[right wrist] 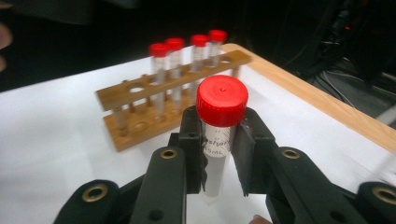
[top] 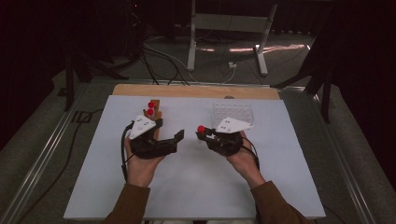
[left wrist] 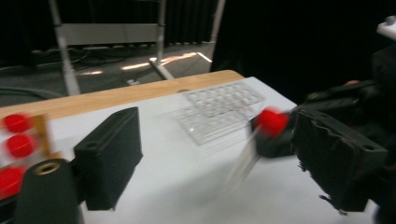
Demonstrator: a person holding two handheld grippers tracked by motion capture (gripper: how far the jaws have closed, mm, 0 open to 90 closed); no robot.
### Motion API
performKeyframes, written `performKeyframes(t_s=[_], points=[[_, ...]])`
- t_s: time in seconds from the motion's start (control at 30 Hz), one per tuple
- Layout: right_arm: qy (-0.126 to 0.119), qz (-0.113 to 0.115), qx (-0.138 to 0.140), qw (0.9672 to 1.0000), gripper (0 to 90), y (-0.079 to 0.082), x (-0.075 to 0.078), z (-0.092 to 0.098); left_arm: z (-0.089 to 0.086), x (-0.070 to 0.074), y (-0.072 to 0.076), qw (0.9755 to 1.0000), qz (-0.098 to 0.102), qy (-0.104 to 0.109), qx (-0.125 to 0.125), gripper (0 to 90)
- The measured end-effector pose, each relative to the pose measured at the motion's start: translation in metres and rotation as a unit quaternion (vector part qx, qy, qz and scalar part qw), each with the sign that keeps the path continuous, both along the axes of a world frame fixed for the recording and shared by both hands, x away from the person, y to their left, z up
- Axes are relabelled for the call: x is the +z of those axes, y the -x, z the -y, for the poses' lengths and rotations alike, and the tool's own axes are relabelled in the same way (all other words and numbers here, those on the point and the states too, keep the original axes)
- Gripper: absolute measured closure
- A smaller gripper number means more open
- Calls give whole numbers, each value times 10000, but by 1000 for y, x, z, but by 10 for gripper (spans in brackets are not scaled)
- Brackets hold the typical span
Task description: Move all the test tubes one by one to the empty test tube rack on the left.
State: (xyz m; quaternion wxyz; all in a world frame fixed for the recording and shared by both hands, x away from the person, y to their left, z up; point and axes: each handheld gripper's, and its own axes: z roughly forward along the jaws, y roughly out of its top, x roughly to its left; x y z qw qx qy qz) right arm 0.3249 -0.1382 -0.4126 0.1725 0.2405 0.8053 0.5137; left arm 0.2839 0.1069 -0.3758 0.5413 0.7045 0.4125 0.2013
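Observation:
My right gripper (right wrist: 219,154) is shut on a clear test tube with a red cap (right wrist: 222,100) and holds it upright above the white table top. In the high view this tube (top: 201,129) sits at the tip of the right gripper (top: 205,135), near the table's middle. A wooden tube rack (right wrist: 140,100) behind it holds several red-capped tubes (right wrist: 175,70) and has free holes. My left gripper (left wrist: 224,158) is open wide with nothing between its jaws. It faces the held tube (left wrist: 272,122), and in the high view the left gripper (top: 170,133) is just left of it.
A clear plastic grid tray (top: 232,113) lies at the back right of the white board (top: 196,186), also seen as the clear tray (left wrist: 219,109). The wooden rack (top: 154,111) stands behind the left hand. A bare wooden table edge (top: 196,91) runs along the back.

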Motion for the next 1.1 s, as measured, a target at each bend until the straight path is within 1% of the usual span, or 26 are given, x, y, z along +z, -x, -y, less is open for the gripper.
performKeyframes(t_s=[0.03, 0.1, 0.2, 0.3, 0.37, 0.47, 0.53, 0.6, 0.67, 0.73, 0.77, 0.8, 0.83, 0.87, 0.9, 0.93, 1.0, 1.07, 1.1], points=[[41, 16, 58, 10000, 740, 2, 0, -4, 5, 0, -1, 10000, -12, 0, -67, 215], [119, 51, 171, 9998, 740, 6, -1, -12, 14, -1, -4, 9996, -51, -79, -250, 321], [155, 39, 297, 9994, 740, 9, -1, -20, 23, -3, -6, 9985, -123, -180, -497, 481], [143, 12, 351, 9993, 740, 10, -1, -25, 25, -5, -6, 9977, -149, -178, -644, 576], [117, -32, 370, 9992, 740, 9, -2, -26, 26, -7, -6, 9974, -227, -333, -595, 623], [66, -76, 378, 9992, 740, 8, -2, -25, 25, -10, -6, 9969, -298, -406, -610, 666], [44, -106, 373, 9992, 740, 7, -2, -26, 24, -12, -8, 9966, -356, -416, -610, 675], [78, -122, 382, 9992, 740, 7, -3, -27, 25, -13, -8, 9964, -389, -460, -593, 682], [105, -127, 394, 9991, 740, 7, -4, -29, 25, -13, -8, 9962, -377, -544, -571, 704], [63, -168, 424, 9989, 736, 7, -5, -29, 23, -13, -7, 9963, -341, -538, -573, 708], [33, -182, 448, 9988, 719, 7, -5, -30, 21, -13, -5, 9968, -309, -546, -504, 711], [-4, -213, 505, 9985, 615, 7, -5, -30, 17, -12, -4, 9973, -277, -520, -447, 712], [-15, -292, 574, 9979, 534, 8, -5, -29, 11, -10, -3, 9979, -271, -441, -393, 712], [-4, -349, 624, 9974, 471, 8, -6, -28, 3, -8, -2, 9983, -252, -436, -308, 712], [-20, -411, 648, 9970, 433, 8, -6, -24, -6, -6, 1, 9986, -211, -434, -198, 712], [-27, -455, 603, 9971, 400, 8, -7, -19, -15, -3, 3, 9990, -168, -412, -80, 712], [-76, -523, 423, 9977, 339, 8, -10, -6, -36, 2, 8, 9991, -94, -368, 178, 712], [-141, -463, 161, 9987, 273, 9, -12, 10, -56, 6, 12, 9986, -34, -329, 410, 712], [-152, -477, 51, 9987, 260, 9, -12, 18, -63, 8, 14, 9982, -7, -330, 506, 712]])
